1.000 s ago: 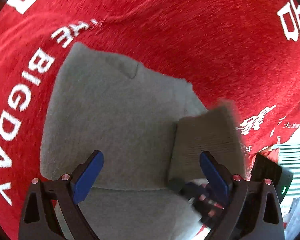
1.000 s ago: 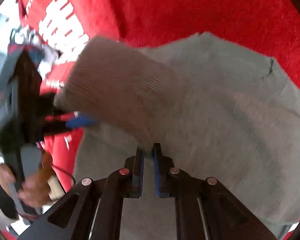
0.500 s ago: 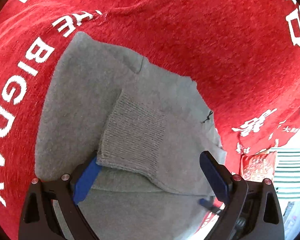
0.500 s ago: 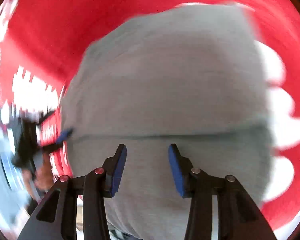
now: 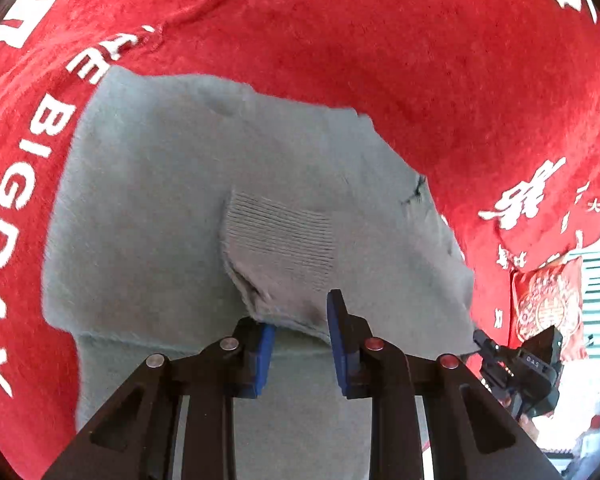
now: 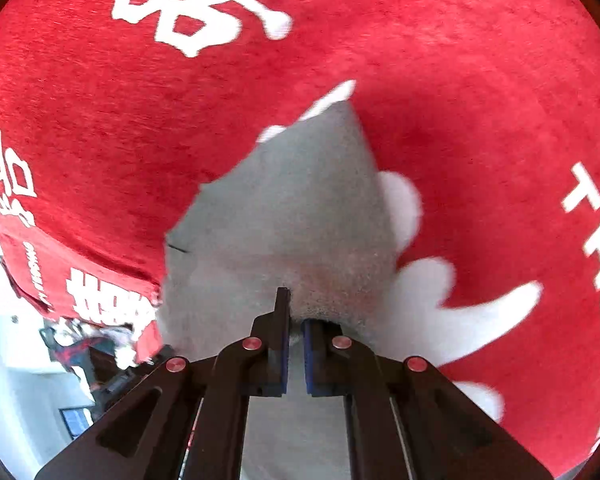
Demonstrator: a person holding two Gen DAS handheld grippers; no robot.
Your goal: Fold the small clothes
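Grey sweater (image 5: 172,216) lies on the red cloth (image 5: 420,60), its ribbed cuff (image 5: 280,244) folded just ahead of the part-open, empty left gripper (image 5: 300,332), while the right gripper (image 6: 296,320) pinches a bunched edge that may slip and undo the fold.

Left wrist camera looks down along its fingers, close over the grey garment (image 5: 172,208) on the red cloth (image 5: 380,60), with the other gripper's body at its lower right edge. Right wrist camera looks along its own fingers, very near the garment's (image 6: 292,208) edge. Both views share garment and cloth (image 6: 100,120).
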